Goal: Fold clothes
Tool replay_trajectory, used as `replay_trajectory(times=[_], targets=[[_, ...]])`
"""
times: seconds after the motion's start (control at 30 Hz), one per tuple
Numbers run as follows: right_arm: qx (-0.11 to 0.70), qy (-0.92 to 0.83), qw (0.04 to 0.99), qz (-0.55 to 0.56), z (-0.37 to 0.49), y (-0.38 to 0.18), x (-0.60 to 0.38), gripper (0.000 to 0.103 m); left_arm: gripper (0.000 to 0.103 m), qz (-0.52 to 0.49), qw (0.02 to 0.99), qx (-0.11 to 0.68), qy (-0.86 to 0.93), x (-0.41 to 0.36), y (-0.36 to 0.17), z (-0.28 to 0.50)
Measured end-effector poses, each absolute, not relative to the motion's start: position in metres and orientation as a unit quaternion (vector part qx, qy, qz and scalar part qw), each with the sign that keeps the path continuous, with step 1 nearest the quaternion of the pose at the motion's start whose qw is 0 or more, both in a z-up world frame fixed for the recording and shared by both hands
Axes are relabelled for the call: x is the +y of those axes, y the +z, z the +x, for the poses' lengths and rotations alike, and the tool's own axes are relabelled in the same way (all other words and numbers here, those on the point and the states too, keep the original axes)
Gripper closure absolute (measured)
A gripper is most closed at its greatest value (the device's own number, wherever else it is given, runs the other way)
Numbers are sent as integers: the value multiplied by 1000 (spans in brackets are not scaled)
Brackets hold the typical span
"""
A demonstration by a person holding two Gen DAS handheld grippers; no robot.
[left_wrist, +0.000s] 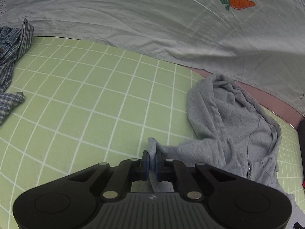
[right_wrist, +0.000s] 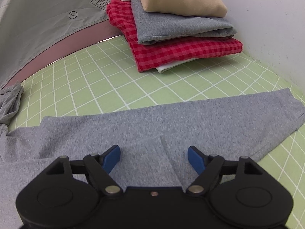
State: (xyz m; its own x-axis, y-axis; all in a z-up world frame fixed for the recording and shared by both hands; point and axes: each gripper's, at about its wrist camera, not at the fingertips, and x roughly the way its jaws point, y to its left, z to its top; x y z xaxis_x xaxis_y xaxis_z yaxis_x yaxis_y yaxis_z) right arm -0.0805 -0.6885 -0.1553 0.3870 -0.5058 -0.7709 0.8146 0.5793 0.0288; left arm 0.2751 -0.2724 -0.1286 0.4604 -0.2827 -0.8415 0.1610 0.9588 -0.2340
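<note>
At left edge: plaid shirt (left_wrist: 11, 61) lies crumpled, seemingly awaiting folding.
Left gripper (left_wrist: 152, 162): we clench the grey hoodie (left_wrist: 228, 133) by an edge, likely to pull it flat across the green grid surface (left_wrist: 85, 95).
Right gripper (right_wrist: 154, 156): released, hovering over the hoodie's spread sleeve (right_wrist: 238, 112).
Far right corner: folded stack (right_wrist: 177, 30), kept clear.

The left gripper (left_wrist: 152, 159) has its blue pads (left_wrist: 146, 162) drawn together, pinching a fold of the grey hoodie (left_wrist: 234, 126) low over the mat. The right gripper (right_wrist: 154, 157) hangs just above grey cloth — jaws spread wide, blue pads (right_wrist: 112, 158) holding nothing.
</note>
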Motion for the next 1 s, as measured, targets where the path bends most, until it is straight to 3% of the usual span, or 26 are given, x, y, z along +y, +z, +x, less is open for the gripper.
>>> replay_trajectory(times=[0.17,0.23,0.3,0.4,0.63,0.87,1.0], targets=[[375,-410,805,209,-80,-155,-690,21,96,-45,868,485,-101,-266,-120,277],[380,-408,803,210,-80,-154,-691,22,85,-47,873,477,-91,-260,-113,274],[382,-407,804,207,-82,-152,-689,22,61,-33,872,482,-84,-258,-112,258],[383,-399,807,207,-86,-150,-686,22,44,-3,867,493,-74,-257,-113,230],[384,-383,811,218,-94,-151,-676,21,37,61,852,519,-48,-254,-115,164],[386,-374,817,207,-98,-152,-666,22,29,54,844,533,-37,-241,-115,128],[389,-359,824,200,-99,-150,-662,38,27,43,845,532,-34,-238,-108,115]])
